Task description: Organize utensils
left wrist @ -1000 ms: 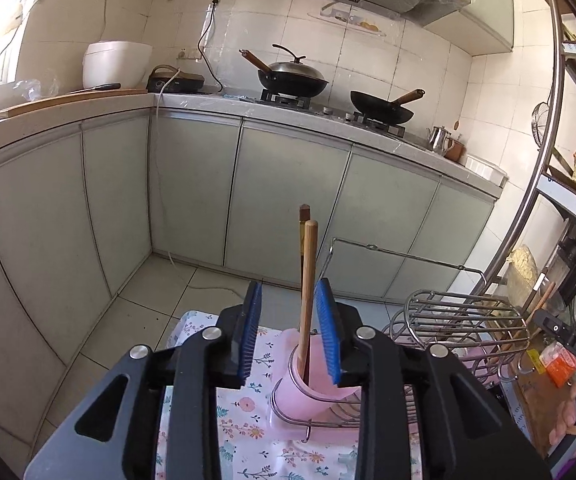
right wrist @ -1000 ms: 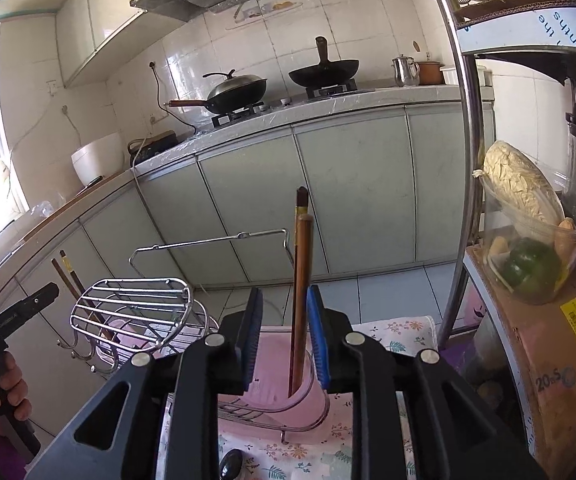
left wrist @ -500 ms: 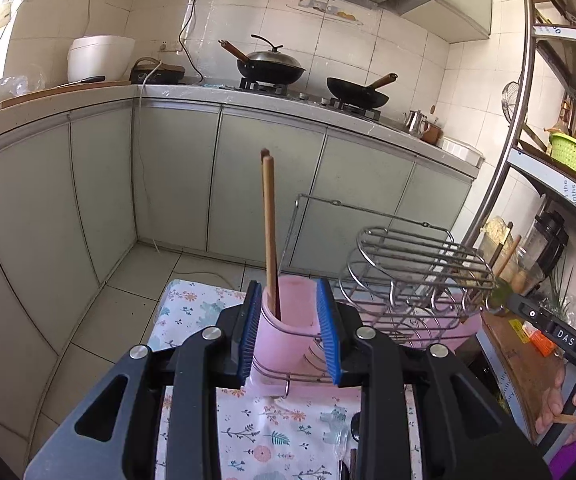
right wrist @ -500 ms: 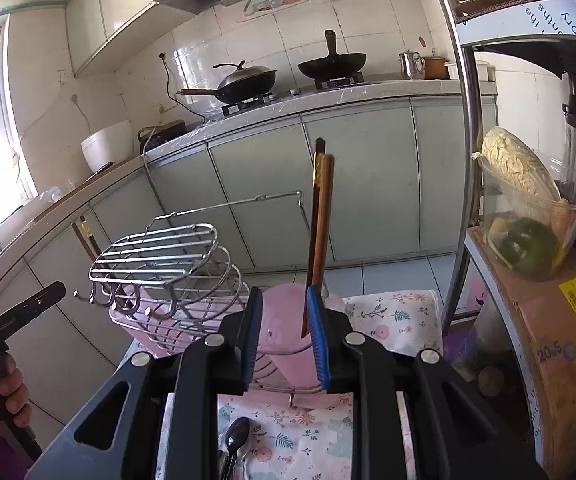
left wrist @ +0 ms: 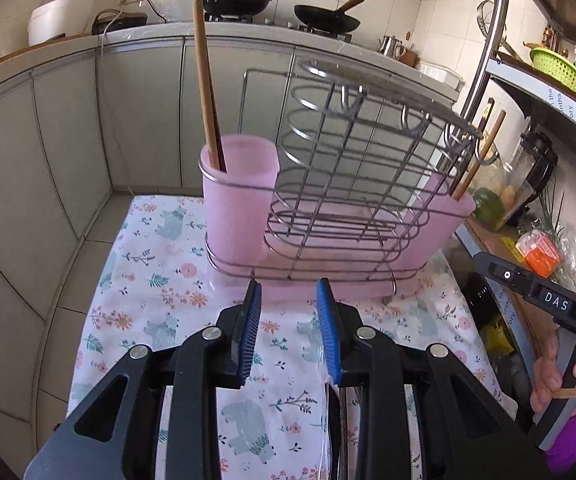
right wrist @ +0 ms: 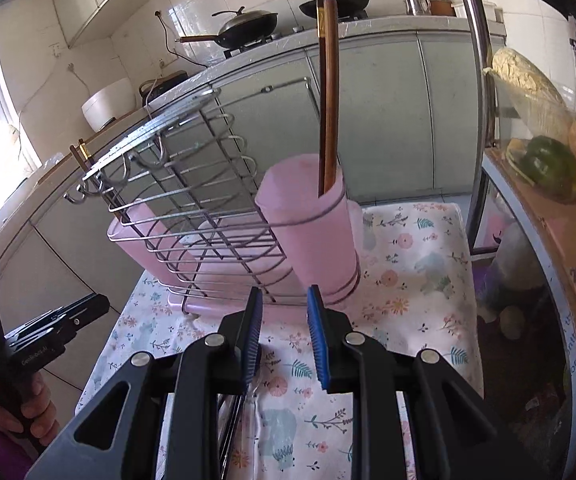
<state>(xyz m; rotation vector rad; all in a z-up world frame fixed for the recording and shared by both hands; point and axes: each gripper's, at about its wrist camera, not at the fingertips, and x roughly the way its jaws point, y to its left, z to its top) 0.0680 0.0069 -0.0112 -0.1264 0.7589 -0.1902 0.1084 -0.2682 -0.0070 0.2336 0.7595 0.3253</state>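
Observation:
A wire rack (left wrist: 351, 168) with pink plastic cups stands on a floral cloth (left wrist: 160, 280). Chopsticks (left wrist: 208, 92) stand upright in its left pink cup (left wrist: 240, 200); more chopsticks (left wrist: 477, 152) stand in the right cup. My left gripper (left wrist: 289, 308) is open and empty, low over the cloth just in front of the rack. In the right wrist view, chopsticks (right wrist: 327, 92) stand in the near pink cup (right wrist: 311, 228). My right gripper (right wrist: 284, 312) is open and empty before the rack (right wrist: 200, 200). A utensil (right wrist: 230, 428) lies under it, mostly hidden.
Grey kitchen cabinets (left wrist: 136, 112) and a counter with woks (left wrist: 240, 0) are behind the table. A metal shelf pole (left wrist: 487, 52) and shelves with food and a blender (left wrist: 535, 168) stand at the right. The right gripper's body (left wrist: 543, 296) shows at right.
Both grippers have pulled back and down from the pink cups, leaving the chopsticks standing in them. The rack now sits farther ahead of both.

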